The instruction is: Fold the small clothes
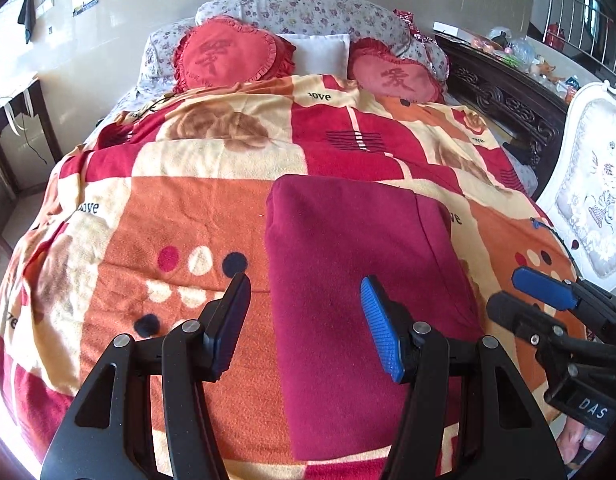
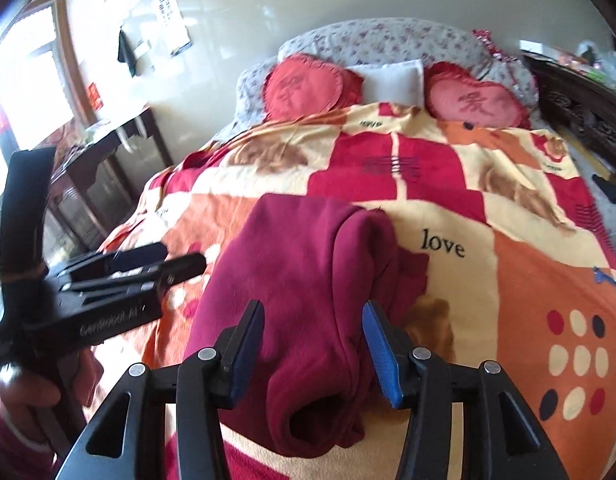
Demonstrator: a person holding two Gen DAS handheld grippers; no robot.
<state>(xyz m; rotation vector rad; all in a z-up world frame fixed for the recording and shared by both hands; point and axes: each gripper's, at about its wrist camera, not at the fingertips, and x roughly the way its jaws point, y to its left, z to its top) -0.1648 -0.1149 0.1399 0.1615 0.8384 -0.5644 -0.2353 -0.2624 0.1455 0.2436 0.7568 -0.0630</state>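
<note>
A dark red garment lies folded into a long strip on the patterned blanket, running away from me. In the left wrist view my left gripper hangs open over the garment's left edge, with nothing between its pads. My right gripper is open at the garment's right side, clear of the cloth. In the right wrist view the right gripper stands open above the garment, whose near end shows a rolled opening. The left gripper is to the left, held by a hand.
Two red heart cushions and a white pillow lie at the bed's far end. A dark carved wooden frame and a white chair stand on the right. A dark table stands on the left.
</note>
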